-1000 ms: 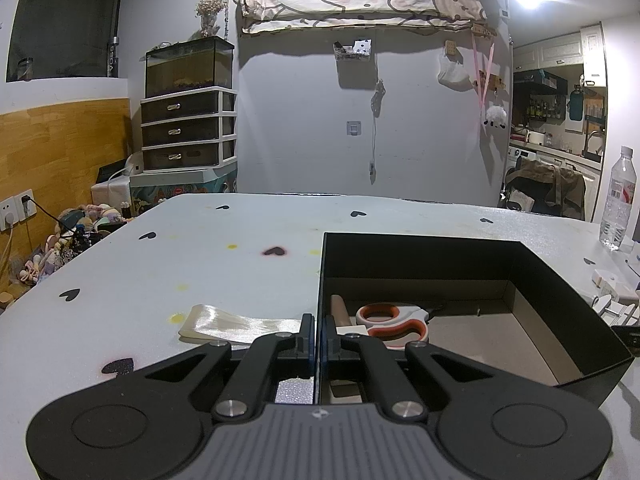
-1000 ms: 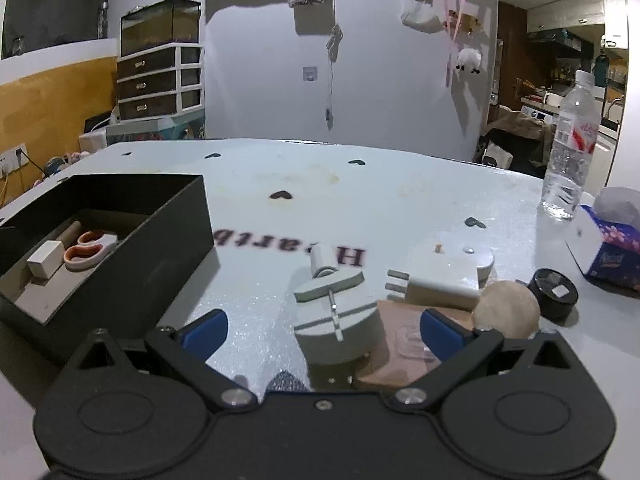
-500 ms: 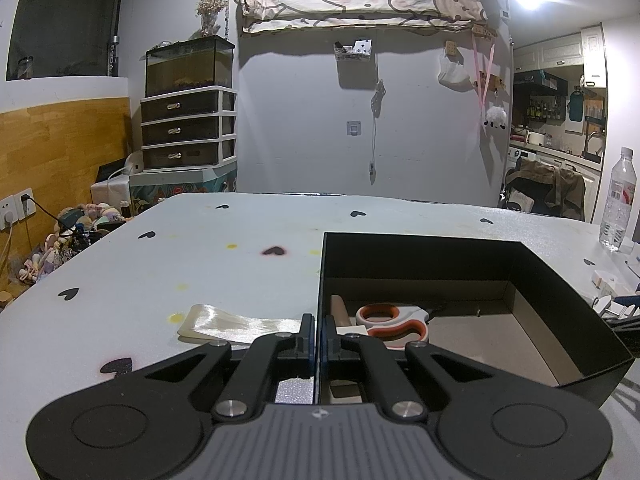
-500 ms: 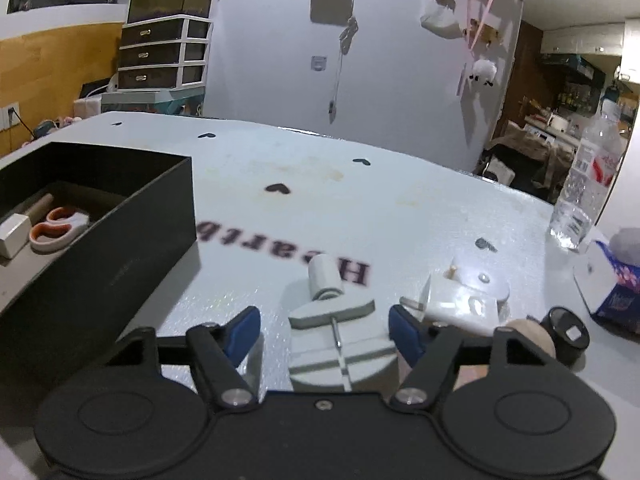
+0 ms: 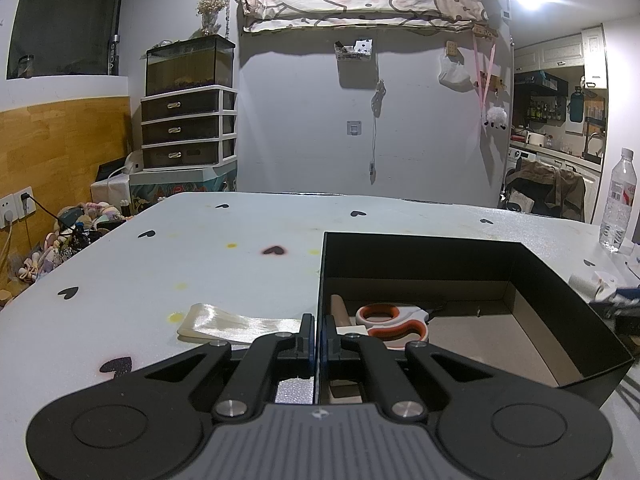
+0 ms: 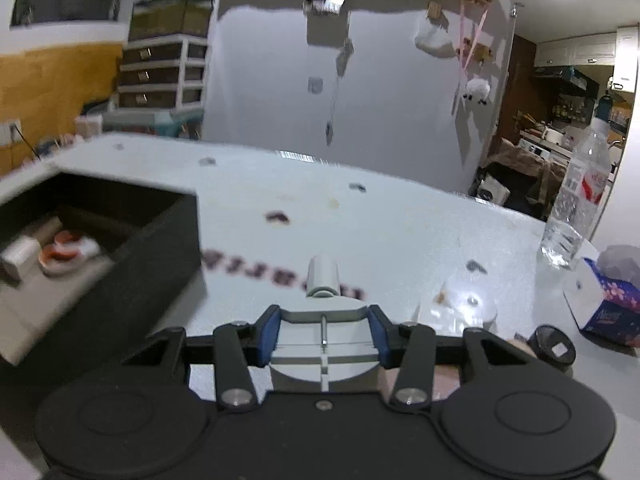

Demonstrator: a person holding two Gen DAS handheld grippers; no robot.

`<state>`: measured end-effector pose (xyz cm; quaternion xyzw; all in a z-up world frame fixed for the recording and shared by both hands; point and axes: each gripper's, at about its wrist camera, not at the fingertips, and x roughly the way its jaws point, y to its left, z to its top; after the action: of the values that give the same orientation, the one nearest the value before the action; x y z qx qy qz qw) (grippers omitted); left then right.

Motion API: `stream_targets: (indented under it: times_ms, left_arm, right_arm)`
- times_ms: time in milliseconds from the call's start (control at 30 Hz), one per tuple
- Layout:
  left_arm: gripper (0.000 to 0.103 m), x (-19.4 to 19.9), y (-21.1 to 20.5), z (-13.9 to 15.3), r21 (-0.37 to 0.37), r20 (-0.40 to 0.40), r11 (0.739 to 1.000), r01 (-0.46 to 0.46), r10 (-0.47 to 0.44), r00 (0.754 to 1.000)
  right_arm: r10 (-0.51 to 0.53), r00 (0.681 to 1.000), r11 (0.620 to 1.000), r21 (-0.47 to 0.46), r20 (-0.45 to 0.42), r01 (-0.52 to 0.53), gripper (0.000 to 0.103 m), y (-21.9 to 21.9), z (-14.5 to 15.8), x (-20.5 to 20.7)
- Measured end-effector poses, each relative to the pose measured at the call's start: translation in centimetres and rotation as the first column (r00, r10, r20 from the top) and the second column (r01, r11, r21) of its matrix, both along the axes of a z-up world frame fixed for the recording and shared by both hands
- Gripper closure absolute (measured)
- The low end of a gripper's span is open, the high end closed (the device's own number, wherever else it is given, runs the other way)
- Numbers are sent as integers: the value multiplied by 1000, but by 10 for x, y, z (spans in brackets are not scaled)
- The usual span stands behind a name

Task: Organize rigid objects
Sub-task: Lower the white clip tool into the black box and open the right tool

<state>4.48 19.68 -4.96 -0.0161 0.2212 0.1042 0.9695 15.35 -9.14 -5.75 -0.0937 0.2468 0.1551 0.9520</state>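
My left gripper (image 5: 319, 334) is shut on the near left wall of the black box (image 5: 552, 276). Inside the box lie orange-handled scissors (image 5: 394, 320), a small white block and a tan roll. My right gripper (image 6: 323, 334) is shut on a grey round plastic tool (image 6: 323, 320) with a short cylinder at its front, and holds it above the table to the right of the box (image 6: 132, 280). The scissors (image 6: 60, 254) also show in the right wrist view.
A white plug adapter (image 6: 460, 308), a tan ball, a small black cap (image 6: 554, 348), a tissue pack (image 6: 608, 304) and a water bottle (image 6: 576, 196) are on the table's right. A shiny ribbon strip (image 5: 236, 324) lies left of the box.
My right gripper closed on the grey tool and lifted it, moving up and toward the box. My left gripper has stayed shut on the box wall.
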Motion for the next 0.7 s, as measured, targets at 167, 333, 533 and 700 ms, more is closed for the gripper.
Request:
stream_targets:
  times_ms: [167, 333, 533, 700]
  left_arm:
    - [101, 0, 0, 0, 0, 0, 1000, 0, 0, 1000]
    - [101, 0, 0, 0, -2, 1, 1000, 0, 0, 1000]
    - [101, -1, 3, 2, -13, 5, 1000, 2, -2, 1000]
    - [101, -1, 4, 2, -27, 10, 1000, 7, -7, 1000]
  right_arm:
    - [108, 993, 987, 112, 52, -113, 56, 3, 34, -19]
    - [232, 970, 953, 183, 71, -241, 56, 25, 59, -32]
    - [329, 943, 930, 191, -43, -315, 56, 69, 62, -26]
    - [307, 935, 945, 168, -177, -279, 56, 111, 53, -9]
